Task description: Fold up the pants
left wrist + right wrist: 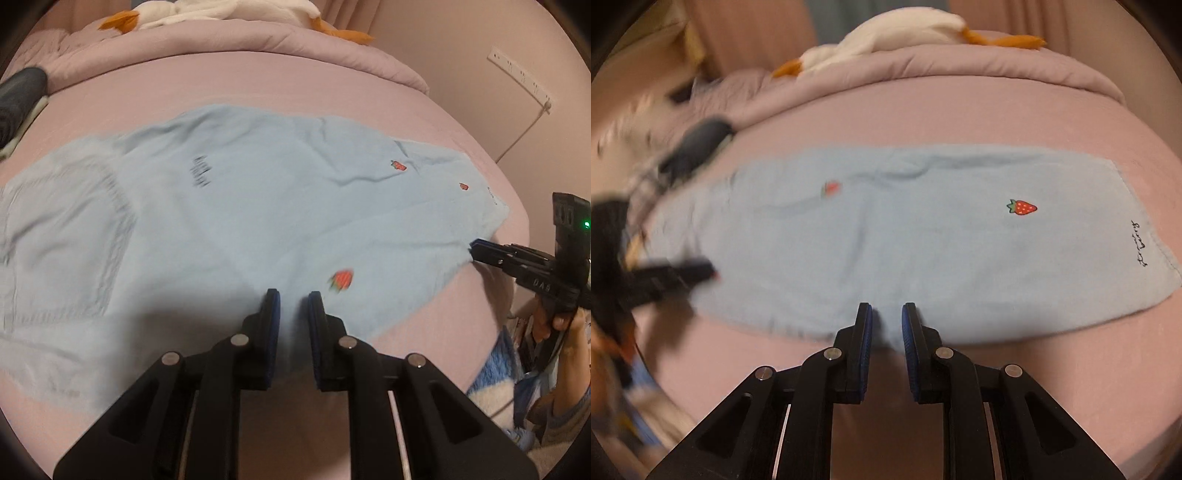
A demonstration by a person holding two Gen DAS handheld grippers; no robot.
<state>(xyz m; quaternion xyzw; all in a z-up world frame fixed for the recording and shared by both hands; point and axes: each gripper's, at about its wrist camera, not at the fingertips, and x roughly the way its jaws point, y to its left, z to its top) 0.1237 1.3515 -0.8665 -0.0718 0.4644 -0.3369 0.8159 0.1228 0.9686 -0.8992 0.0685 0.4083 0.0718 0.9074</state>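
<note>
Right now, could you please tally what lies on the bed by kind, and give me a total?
Light blue pants: 1, spread flat on the pink sheet
White plush toy with orange parts: 1, on the folded quilt
Dark object at the far left edge: 1, too blurred to name
Total: 3

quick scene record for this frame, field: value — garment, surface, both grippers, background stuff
garment: light blue pants, spread flat, strawberry prints
surface: pink bed
left gripper: at the pants' near edge, fingers slightly apart with fabric between them; grip cannot be confirmed
right gripper: at the near edge close to the hem, fabric bunched between slightly parted fingers; grip cannot be confirmed
background: rolled pink duvet, white plush with orange parts, wall power strip
blur: motion blur on the left of the right wrist view
</note>
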